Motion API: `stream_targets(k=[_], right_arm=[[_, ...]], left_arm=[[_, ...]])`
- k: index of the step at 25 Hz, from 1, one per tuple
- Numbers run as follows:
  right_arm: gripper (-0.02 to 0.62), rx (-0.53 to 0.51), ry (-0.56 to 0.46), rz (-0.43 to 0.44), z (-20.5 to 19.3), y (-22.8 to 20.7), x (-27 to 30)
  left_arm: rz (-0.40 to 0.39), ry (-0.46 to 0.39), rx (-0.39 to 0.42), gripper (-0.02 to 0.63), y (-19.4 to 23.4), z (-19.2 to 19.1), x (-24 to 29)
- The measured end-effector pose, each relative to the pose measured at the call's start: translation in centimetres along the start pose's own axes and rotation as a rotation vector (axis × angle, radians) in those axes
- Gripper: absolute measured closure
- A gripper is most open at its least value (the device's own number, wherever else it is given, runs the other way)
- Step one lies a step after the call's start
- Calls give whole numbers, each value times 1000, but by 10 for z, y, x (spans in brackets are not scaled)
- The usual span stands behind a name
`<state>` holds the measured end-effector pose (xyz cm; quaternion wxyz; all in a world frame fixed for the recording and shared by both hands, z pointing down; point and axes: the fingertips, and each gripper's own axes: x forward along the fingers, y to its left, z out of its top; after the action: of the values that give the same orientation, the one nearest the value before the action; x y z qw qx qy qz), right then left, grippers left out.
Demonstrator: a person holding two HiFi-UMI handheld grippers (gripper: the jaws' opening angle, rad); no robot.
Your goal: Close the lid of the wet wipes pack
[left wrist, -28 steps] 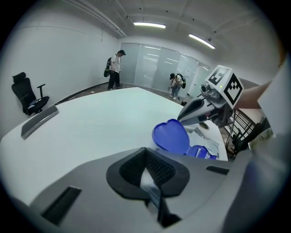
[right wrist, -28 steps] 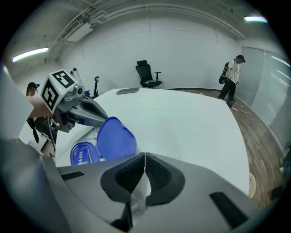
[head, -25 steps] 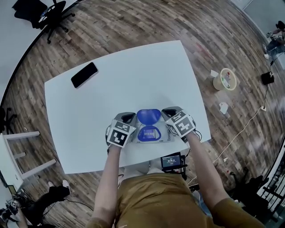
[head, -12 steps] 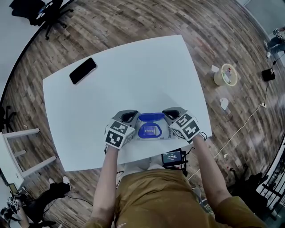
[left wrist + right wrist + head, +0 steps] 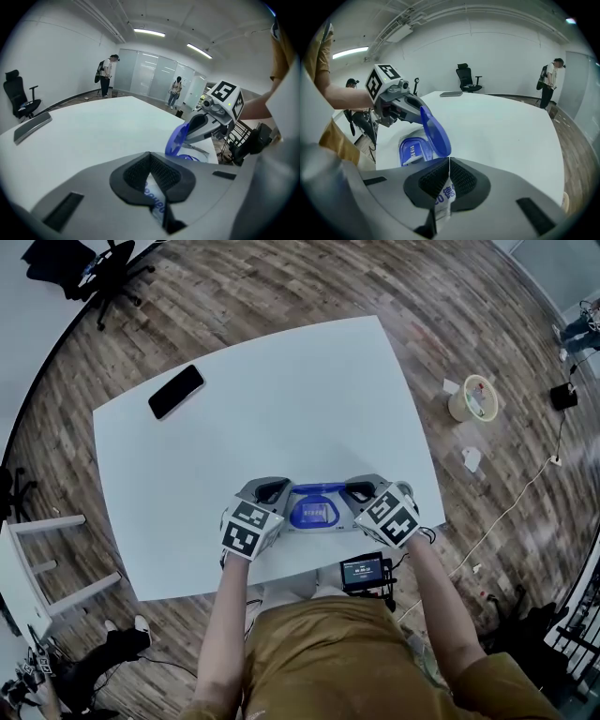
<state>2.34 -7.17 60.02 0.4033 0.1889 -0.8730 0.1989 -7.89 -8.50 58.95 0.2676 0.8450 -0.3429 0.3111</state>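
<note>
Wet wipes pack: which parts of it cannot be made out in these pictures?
1. Both ends of the wet wipes pack: head view, covered by the left gripper and right gripper.
2. Its print: too small in the head view; mostly covered by the jaws in both gripper views.

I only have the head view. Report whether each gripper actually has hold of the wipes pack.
Observer: The left gripper does. Its own view shows the jaws shut on the white, blue-printed film edge of the soft wet wipes pack.
Operator: Now the right one.
Observer: The right gripper has it too. Its jaws are pinched on the film at the pack's other end.
Operator: Give me the lid's position.
Observer: The blue oval plastic lid stands up at a tilt above the pack, not shut.
</note>
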Motion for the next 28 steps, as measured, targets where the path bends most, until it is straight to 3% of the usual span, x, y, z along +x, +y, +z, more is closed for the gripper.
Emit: stream_targets(k=[7,20,28], right_arm=[[584,-5,-21,-9,0,7,-2],[584,-203,73,-27,-13,23,-6],[584,-203,91,-27,-21,34,-2]], left_arm=[[3,-9,12,600,-3,-2,-4],[-13,-28,31,600,-16,-3,-13],[-15,-15,64,600,-24,-8,-18]])
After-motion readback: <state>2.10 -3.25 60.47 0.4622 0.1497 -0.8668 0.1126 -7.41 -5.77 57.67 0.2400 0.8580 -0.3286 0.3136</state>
